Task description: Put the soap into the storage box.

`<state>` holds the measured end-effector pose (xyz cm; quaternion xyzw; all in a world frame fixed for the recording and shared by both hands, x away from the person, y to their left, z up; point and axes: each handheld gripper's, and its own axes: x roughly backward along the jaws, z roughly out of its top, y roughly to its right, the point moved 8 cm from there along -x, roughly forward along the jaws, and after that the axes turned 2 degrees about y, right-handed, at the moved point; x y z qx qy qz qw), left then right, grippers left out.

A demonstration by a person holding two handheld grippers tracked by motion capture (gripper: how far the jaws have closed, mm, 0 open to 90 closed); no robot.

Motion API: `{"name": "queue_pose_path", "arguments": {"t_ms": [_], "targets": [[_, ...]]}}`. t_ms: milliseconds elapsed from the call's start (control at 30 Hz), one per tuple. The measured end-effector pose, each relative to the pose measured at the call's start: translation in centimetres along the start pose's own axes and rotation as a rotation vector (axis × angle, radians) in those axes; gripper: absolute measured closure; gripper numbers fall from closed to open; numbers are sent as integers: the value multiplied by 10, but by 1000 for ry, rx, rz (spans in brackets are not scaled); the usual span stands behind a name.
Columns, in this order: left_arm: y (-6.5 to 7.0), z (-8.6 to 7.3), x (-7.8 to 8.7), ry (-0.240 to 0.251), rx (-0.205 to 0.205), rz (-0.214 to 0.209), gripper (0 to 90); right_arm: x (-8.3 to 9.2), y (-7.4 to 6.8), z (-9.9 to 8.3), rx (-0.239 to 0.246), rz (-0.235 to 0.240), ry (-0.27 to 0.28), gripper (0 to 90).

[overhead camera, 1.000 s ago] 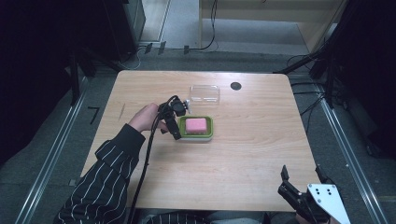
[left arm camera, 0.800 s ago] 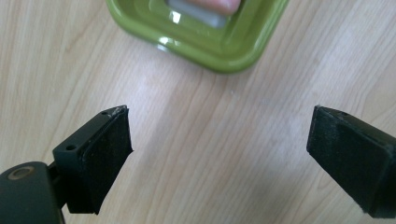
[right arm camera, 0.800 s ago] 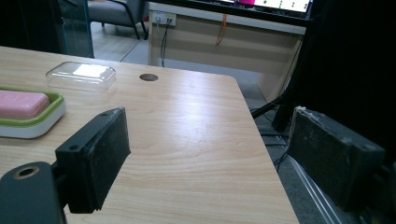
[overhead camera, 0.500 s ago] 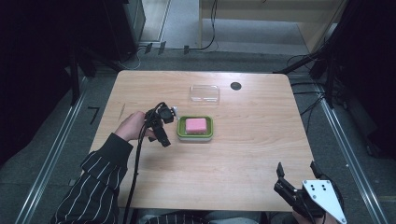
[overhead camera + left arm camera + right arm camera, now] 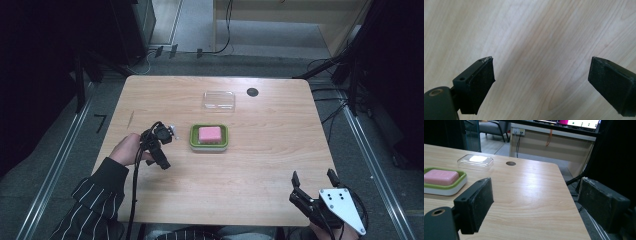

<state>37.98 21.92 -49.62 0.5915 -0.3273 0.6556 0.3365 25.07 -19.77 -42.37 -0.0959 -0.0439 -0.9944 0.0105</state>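
Soap (image 5: 209,134), pink, lies in the green dish (image 5: 192,142) near the table (image 5: 260,165) centre; in the right gripper view the soap (image 5: 440,176) and dish (image 5: 459,182) sit at far left. Clear lid (image 5: 219,100) rests apart, beyond the dish, beside a round hole (image 5: 252,92). Left gripper (image 5: 161,159) is held just left of the dish, not touching it, jaws spread wide over bare wood with nothing between them. Right gripper (image 5: 311,181) is at the near right corner, well apart from the dish, jaws released and empty.
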Motion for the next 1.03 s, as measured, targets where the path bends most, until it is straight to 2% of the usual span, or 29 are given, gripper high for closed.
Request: {"name": "queue_pose_path", "arguments": {"t_ms": [167, 467, 667, 800, 1033], "targets": [[7, -15, -1, -5, 24, 3, 71, -2, -3, 1, 0, 11, -1, 127], [16, -41, -6, -28, 96, 11, 72, -7, -8, 3, 3, 30, 6, 127], [23, -58, -10, -25, 142, 18, 72, -9, -11, 4, 13, 40, 10, 127], [27, -71, -14, -21, 149, 20, 72, -9, -11, 4, 11, 42, 13, 127], [29, -76, -22, -36, 144, 9, 73, -10, -11, 4, 8, 46, 13, 127]]}}
